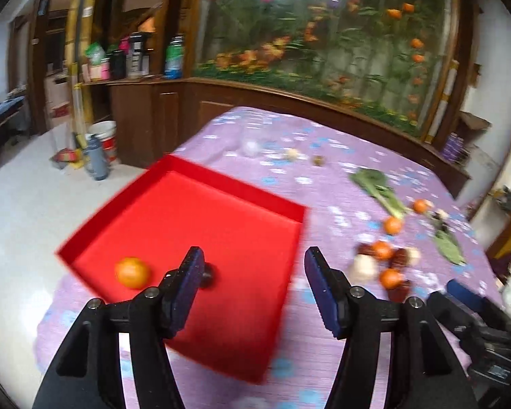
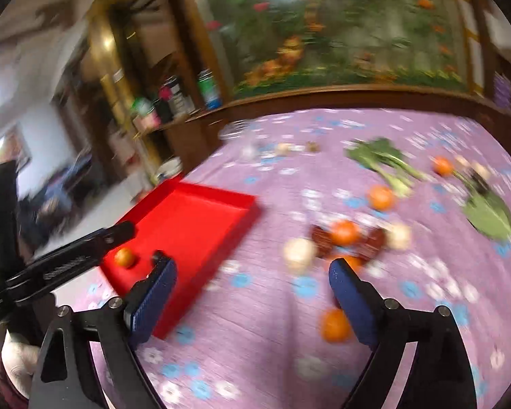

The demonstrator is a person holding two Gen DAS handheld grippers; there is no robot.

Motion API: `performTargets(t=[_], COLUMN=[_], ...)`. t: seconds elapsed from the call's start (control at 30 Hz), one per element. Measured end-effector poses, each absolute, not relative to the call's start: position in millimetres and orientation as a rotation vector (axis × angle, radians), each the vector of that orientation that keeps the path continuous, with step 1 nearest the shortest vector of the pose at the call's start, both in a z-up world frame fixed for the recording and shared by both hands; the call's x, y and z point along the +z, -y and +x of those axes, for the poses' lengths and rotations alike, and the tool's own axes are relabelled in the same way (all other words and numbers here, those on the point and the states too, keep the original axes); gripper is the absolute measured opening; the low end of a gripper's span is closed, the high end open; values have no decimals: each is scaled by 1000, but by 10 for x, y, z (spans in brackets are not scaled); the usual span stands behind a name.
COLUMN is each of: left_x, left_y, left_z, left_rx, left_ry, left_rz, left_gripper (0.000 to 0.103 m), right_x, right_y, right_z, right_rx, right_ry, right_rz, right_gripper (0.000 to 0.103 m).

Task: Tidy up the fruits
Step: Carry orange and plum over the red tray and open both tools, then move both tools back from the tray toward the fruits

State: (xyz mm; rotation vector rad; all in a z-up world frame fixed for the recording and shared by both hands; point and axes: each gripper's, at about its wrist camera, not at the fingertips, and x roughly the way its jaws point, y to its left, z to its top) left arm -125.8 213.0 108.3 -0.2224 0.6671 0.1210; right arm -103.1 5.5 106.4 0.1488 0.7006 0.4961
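The loose oranges [image 2: 345, 232] lie toward the counter's [image 2: 276, 327] right edge, past the tray [image 2: 201, 218] – nearest the right tool [image 2: 252, 293], gaping empty – the left tool [image 1: 253, 281], also open and empty, hangs over the tray

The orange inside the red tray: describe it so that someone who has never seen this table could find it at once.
Start from the purple flowered tablecloth and find the shallow red tray at its left edge. The orange lies near the tray's near left corner, beside a small dark round thing. It is the only orange inside the tray; all the others lie loose on the cloth to the right.
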Motion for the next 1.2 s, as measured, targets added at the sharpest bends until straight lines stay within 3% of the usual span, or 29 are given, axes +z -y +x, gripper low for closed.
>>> performTargets(t=[0.17,0.53,0.73,1.2], left_x=[1085,1082,1072,1090], left_y=[-1662,-1185,-1144,-1058], left_z=[-1230,-1245,-1301,-1446], left_rx=[34,-67,-90,-112], left_ry=[-684,-738,-758,-744], left_rz=[-190,-172,-200,-212], left_gripper=[61,61,65,70], right_x=[863,927,869,968], right_y=[528,1287,1442,1175], right_z=[-1038,-1320,-1380,-1651], right_rx=[402,275,272,256], right_ry=[-805,-689,-688,-654], right_rz=[224,331,409,198], right_gripper=[94,94,94,94])
